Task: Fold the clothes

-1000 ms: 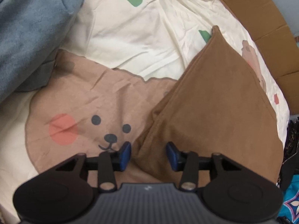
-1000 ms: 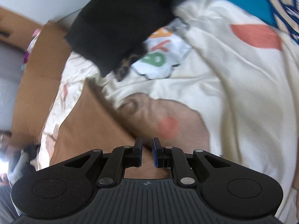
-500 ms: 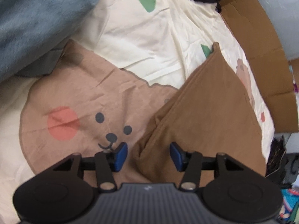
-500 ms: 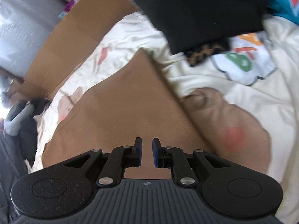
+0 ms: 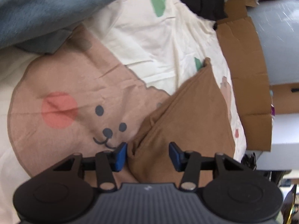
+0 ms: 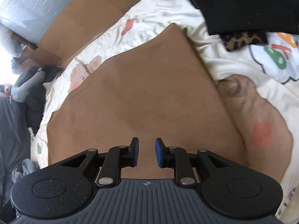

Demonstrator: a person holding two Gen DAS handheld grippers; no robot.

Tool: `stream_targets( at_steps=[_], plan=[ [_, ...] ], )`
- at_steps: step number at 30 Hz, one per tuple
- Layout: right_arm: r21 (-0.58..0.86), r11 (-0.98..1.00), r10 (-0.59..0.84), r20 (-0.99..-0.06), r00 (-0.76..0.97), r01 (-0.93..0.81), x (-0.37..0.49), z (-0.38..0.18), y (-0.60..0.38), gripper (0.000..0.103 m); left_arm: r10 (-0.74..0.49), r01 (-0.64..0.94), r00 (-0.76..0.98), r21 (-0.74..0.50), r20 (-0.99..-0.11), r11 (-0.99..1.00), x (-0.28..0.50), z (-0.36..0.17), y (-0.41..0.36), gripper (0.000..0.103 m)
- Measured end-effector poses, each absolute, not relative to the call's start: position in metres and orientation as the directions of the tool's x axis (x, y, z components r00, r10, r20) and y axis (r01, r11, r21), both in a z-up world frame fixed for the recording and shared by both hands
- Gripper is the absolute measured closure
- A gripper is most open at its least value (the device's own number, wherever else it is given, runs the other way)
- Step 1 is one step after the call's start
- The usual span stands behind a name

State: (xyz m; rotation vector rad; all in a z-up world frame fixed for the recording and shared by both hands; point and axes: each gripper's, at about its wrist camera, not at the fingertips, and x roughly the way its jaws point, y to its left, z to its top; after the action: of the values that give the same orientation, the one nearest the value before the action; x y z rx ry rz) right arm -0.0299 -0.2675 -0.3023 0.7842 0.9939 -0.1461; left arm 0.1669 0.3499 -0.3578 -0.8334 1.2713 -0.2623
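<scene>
Bed sheet (image 5: 168, 37): cream, printed with a large bear face (image 5: 78, 112), covering the bed on which all items lie. Cardboard (image 5: 243, 65) lines its far edge; a blue blanket (image 5: 46, 9) and a black garment (image 6: 243, 3) lie at the margins.

Brown garment (image 6: 145, 93): the piece being folded. It lies flat on the sheet beside the bear face, already doubled, with a thick fold edge (image 5: 149, 123) running toward the left tool.

Step in hand (judged): between folds, with both tools positioned at the garment's near edge. The next move calls for a firm pinch through every layer of that edge before lifting it across.

Left tool (image 5: 147, 155): angled downward, jaws about half apart and closing. The bunched near corner of the garment sits between the blue pads, against the left pad (image 5: 119, 156) and clear of the right one.

Right tool (image 6: 146, 153): angled downward over the garment's broad face, jaws narrowly apart and opening, nothing clamped.
</scene>
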Motion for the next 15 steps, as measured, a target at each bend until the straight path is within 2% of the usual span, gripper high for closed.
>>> stream_targets(
  at_steps=[4, 5, 7, 8, 13, 15],
  plan=[
    [0.509, 0.777, 0.291, -0.812, 0.506, 0.37, -0.013, -0.305, -0.249, 0.083, -0.603, -0.223, 0.3, -0.669, -0.74, 0.709, 0.172, -0.356, 0.347, 0.053],
    [0.501, 0.794, 0.302, -0.817, 0.491, 0.344, -0.008, -0.305, -0.243, 0.083, -0.602, -0.215, 0.292, -0.664, -0.744, 0.716, 0.174, -0.356, 0.346, 0.056],
    [0.488, 0.823, 0.325, -0.825, 0.463, 0.292, 0.004, -0.306, -0.23, 0.083, -0.608, -0.201, 0.271, -0.661, -0.747, 0.723, 0.176, -0.359, 0.346, 0.087],
    [0.487, 0.831, 0.336, -0.825, 0.454, 0.27, 0.009, -0.307, -0.224, 0.083, -0.609, -0.197, 0.263, -0.659, -0.748, 0.725, 0.176, -0.36, 0.346, 0.094],
    [0.474, 0.866, 0.37, -0.822, 0.433, 0.16, 0.039, -0.31, -0.189, 0.084, -0.609, -0.183, 0.25, -0.655, -0.752, 0.733, 0.177, -0.352, 0.352, 0.094],
    [0.445, 0.888, 0.358, -0.825, 0.437, 0.114, 0.049, -0.311, -0.173, 0.088, -0.609, -0.172, 0.246, -0.652, -0.754, 0.738, 0.177, -0.347, 0.352, 0.095]
  ],
)
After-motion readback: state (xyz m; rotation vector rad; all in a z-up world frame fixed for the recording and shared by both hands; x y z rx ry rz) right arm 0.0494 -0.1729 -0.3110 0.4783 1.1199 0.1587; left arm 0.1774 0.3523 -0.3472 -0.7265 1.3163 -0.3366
